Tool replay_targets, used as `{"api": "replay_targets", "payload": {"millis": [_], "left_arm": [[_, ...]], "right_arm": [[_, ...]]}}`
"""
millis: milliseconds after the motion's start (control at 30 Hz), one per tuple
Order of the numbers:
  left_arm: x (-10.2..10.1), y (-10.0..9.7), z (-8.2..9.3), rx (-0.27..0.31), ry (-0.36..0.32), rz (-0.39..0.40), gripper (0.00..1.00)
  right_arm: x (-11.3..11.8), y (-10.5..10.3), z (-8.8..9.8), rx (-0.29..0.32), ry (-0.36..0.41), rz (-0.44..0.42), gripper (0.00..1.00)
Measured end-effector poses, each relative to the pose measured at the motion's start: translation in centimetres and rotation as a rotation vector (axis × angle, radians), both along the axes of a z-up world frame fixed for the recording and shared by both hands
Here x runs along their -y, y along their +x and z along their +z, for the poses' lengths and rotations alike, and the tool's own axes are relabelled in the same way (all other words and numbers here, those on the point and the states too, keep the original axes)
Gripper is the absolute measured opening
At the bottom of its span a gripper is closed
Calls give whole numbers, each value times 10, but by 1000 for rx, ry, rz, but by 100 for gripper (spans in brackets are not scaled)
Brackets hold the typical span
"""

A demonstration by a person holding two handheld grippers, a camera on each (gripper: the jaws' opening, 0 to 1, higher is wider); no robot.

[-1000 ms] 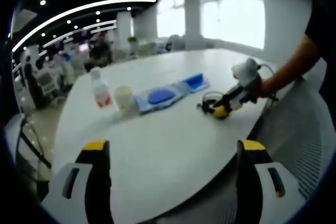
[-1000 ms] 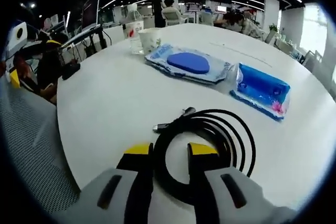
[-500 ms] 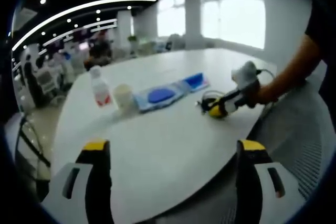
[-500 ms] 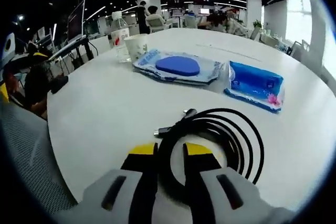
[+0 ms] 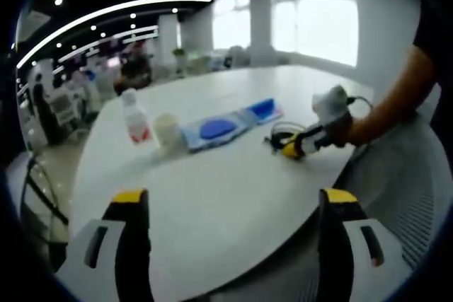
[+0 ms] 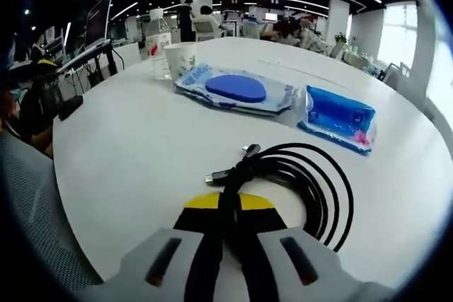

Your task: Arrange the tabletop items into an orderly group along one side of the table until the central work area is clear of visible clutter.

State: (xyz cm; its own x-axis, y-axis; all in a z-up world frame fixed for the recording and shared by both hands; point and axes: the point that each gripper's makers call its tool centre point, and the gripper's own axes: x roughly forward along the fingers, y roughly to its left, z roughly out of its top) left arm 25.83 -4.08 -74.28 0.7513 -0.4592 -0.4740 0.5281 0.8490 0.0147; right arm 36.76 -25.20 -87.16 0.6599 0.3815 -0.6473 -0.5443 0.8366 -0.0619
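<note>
Left gripper view: your left gripper (image 5: 230,206) has its two yellow-tipped jaws spread wide apart w/ nothing between them, held over the near edge of a white round table (image 5: 212,189). Across the table, a row of items: a clear bottle (image 5: 134,119) w/ red label stands upright, a paper cup (image 5: 167,132) just beside it, then a flat pack w/ a blue oval (image 5: 216,130), then a smaller blue pack (image 5: 263,109) at the end of the row. Toward the table's right edge, your right gripper (image 5: 294,148) sits on a black cable coil (image 5: 281,136), your hand (image 5: 338,126) behind it. Office w/ ceiling light strips and big windows beyond.

Right gripper view: your right gripper (image 6: 228,201) has its jaws together, clamped on the near loop of the black cable coil (image 6: 304,182), which lies flat on the table (image 6: 127,153) near its near edge. Two plug ends poke out on the coil's left side. Past the coil, blue pack (image 6: 336,114) on the right, pack w/ blue oval (image 6: 237,90) touching it on the left, then paper cup (image 6: 180,58) and bottle (image 6: 159,51) near the far left edge. People sit at desks in the bkgd.
</note>
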Motion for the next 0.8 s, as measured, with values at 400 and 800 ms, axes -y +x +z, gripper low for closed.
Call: {"api": "replay_targets", "payload": {"millis": [400, 800], "left_arm": [[0, 0, 2, 8, -9, 1, 96], [0, 1, 4, 14, -11, 1, 96]], "right_arm": [[2, 2, -1, -64, 17, -29, 4], [1, -6, 12, -145, 124, -29, 4]]}}
